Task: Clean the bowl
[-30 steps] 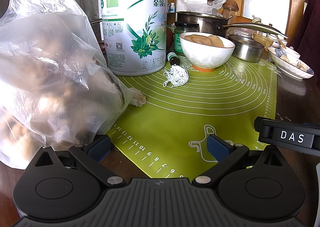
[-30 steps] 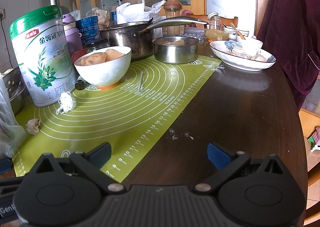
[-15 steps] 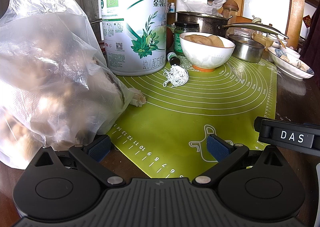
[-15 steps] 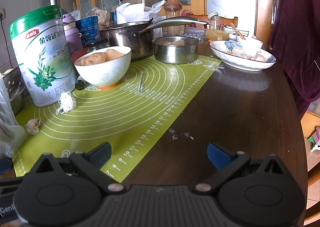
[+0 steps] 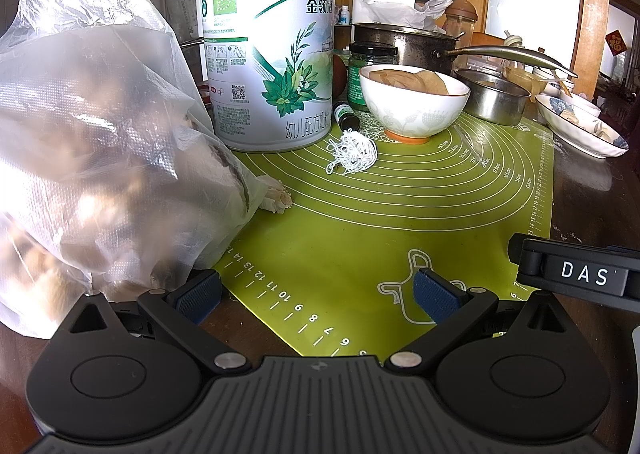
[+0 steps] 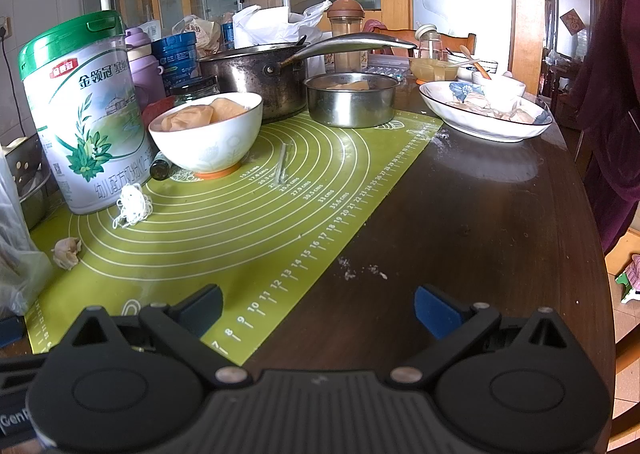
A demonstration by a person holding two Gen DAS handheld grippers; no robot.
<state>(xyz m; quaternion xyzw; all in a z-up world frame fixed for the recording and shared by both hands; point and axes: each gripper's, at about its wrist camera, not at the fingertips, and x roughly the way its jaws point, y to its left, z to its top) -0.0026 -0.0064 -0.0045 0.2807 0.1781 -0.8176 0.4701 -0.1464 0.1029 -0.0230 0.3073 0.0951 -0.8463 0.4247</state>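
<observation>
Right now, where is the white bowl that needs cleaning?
In both views the white bowl stands at the green mat's far end, between the tall green-lidded tin and the steel pan.

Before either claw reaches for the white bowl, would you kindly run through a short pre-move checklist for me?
1. Left claw open and empty: ok.
2. Right claw open and empty: ok.
3. White bowl upright on the green mat: ok.
4. Bowl empty for cleaning: not ok, tan crumpled pieces inside.
5. Path over the mat clear: not ok, white string bundle lies ahead.
6. Cleaning tool available: cannot tell.
</observation>
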